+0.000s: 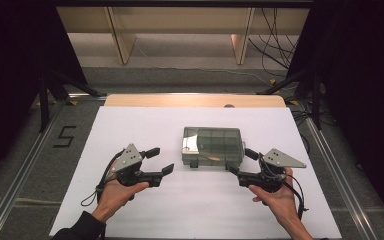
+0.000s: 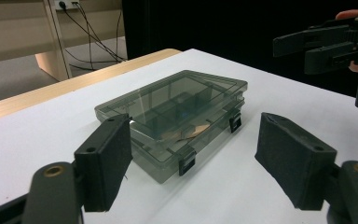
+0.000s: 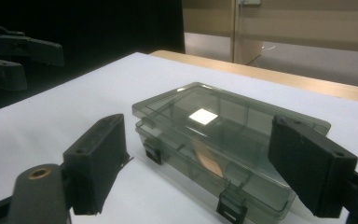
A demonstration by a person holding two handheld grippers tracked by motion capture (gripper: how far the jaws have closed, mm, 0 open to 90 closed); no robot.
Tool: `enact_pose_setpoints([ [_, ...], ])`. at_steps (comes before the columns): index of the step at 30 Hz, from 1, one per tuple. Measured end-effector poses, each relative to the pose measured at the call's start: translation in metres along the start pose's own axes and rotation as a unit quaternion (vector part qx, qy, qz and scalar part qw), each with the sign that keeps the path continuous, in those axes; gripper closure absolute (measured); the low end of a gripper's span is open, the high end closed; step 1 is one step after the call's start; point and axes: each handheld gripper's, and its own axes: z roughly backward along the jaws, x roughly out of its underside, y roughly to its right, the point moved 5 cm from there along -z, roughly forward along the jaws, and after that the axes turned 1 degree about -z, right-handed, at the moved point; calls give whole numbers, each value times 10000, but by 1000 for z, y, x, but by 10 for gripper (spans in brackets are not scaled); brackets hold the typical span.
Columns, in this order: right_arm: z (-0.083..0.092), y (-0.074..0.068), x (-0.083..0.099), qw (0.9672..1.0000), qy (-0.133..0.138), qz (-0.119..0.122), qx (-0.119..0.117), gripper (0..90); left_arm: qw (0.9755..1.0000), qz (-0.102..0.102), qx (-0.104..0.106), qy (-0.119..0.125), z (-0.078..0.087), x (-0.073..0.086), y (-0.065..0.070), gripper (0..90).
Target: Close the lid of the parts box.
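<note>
So I've got the smoky clear compartment box (image 1: 212, 146) sitting lid-down-shut in the middle of the white table (image 1: 145, 220), two black latches facing me. My left gripper (image 1: 161, 161) hangs off its left side with jaws spread and nothing in them, well apart from the box. The right gripper (image 1: 241, 161) is spread too, fingertips just beside the box's right front corner, gripping nothing.

A smoky clear compartment box (image 1: 212, 146) lies flat, lid shut, mid-table.
</note>
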Motion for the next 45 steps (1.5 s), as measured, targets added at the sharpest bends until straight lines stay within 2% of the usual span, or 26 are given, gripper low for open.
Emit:
enact_pose_setpoints([
  [3, 2, -2, 1, 10000, -85, 39, -8, 196, 10000, -3, -22, 16, 3, 1, -1, 250],
  [7, 3, -5, 3, 10000, -7, 52, -84, 193, 10000, -4, -59, 39, 6, 4, -2, 248],
  [9, 4, -6, 4, 9999, -62, 79, -47, 192, 10000, -34, -78, 32, 7, 5, -3, 247],
  [10, 5, -8, 4, 9999, -101, 39, -98, 192, 9999, 24, -95, 25, 8, 6, -2, 246],
  [13, 4, -9, 4, 9999, 41, 49, -114, 192, 10000, -50, -64, 20, 9, 8, 0, 245],
  [17, 5, -11, 7, 9999, -9, 69, -123, 191, 10000, -19, -3, 50, 10, 9, 4, 240],
  [18, 6, -10, 8, 9999, -108, 86, -91, 191, 10000, -23, -5, 38, 11, 10, 5, 239],
  [25, 7, -13, 11, 9999, -51, 78, -132, 189, 9999, -31, 24, 102, 15, 11, 9, 230],
  [28, 9, -14, 13, 9998, -106, 103, -130, 188, 10000, -32, 9, 90, 17, 11, 10, 229],
  [29, 8, -15, 14, 9999, -29, 54, -150, 187, 9999, -14, 59, 140, 17, 11, 11, 229],
  [30, 10, -14, 15, 9998, -129, 76, -132, 187, 10000, -35, 19, 86, 18, 11, 11, 228],
  [35, 13, -16, 17, 9998, -172, 36, -138, 182, 9999, -59, 77, 133, 19, 12, 14, 224],
  [40, 15, -18, 18, 9999, -102, 10, -132, 178, 10000, -13, 14, 94, 23, 14, 16, 219],
  [41, 17, -17, 18, 9998, -155, 81, -89, 176, 9999, -62, 25, 90, 24, 14, 16, 216],
  [43, 18, -18, 19, 9998, -164, 50, -88, 175, 9999, -55, 6, 99, 25, 15, 16, 213],
  [45, 19, -18, 20, 9998, -164, 55, -110, 174, 9999, 17, 4, 127, 26, 15, 16, 203],
])
